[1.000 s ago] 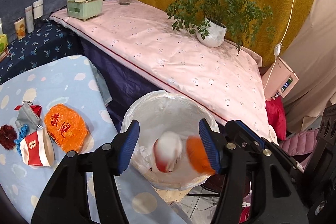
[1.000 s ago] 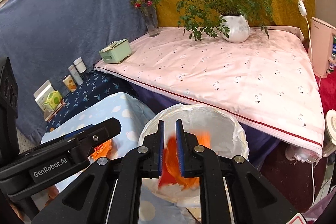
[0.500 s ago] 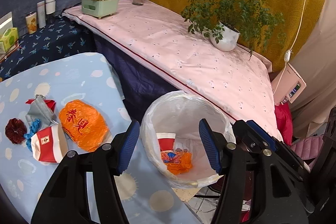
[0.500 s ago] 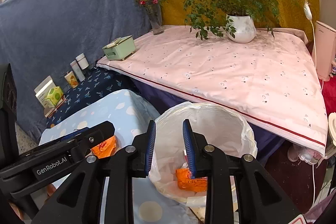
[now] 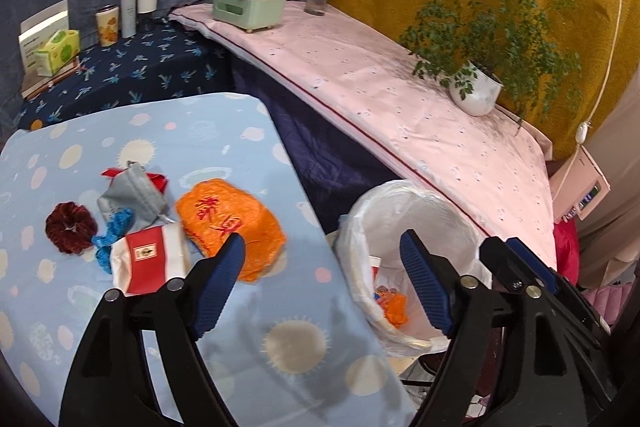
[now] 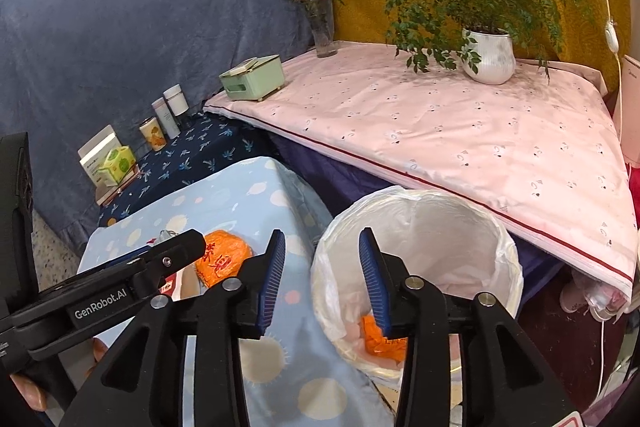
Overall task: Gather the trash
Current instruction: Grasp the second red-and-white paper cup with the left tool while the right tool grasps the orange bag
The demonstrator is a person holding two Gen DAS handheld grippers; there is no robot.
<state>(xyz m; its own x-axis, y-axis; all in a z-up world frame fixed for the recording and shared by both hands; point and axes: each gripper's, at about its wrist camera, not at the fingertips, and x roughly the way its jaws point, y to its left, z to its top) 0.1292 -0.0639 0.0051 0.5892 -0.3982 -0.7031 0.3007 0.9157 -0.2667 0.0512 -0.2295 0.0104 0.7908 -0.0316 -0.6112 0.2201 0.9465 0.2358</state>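
Draped cloths fill this corner, and your work surface is the low table (image 5: 224, 131) under the pale blue dotted cloth, with a white-lined bin (image 5: 436, 203) standing just off its right edge. Your left gripper (image 5: 320, 279) hangs over that edge, jaws wide and holding nothing; your right gripper (image 6: 322, 283) sits over the gap between table and bin, jaws moderately apart and likewise empty. Inside the bin you can see an orange wrapper (image 6: 380, 339) and a red-and-white paper cup (image 5: 374, 265) at the bottom. What is left lies on the table, ahead and to the left of your left gripper: the crumpled orange bag (image 5: 230, 223) is nearest, almost under the left finger's tip, its longer side running roughly left to right. Touching it on the far-left side are the red-and-white packet (image 5: 148, 261), a grey pouch (image 5: 132, 197), something blue (image 5: 112, 235) and a dark red scrunchie (image 5: 70, 227). Your left hand is clearly the nearer one; the right would have to cross over it. Nothing stands between the left jaws and the orange bag, though the packet lies close enough that a careless close could catch both. Beyond, the pink-covered bench (image 6: 460, 131) holds a potted plant (image 6: 486, 55), a flower vase (image 6: 322, 27) and a mint-green box (image 6: 252, 79), well clear of your path.
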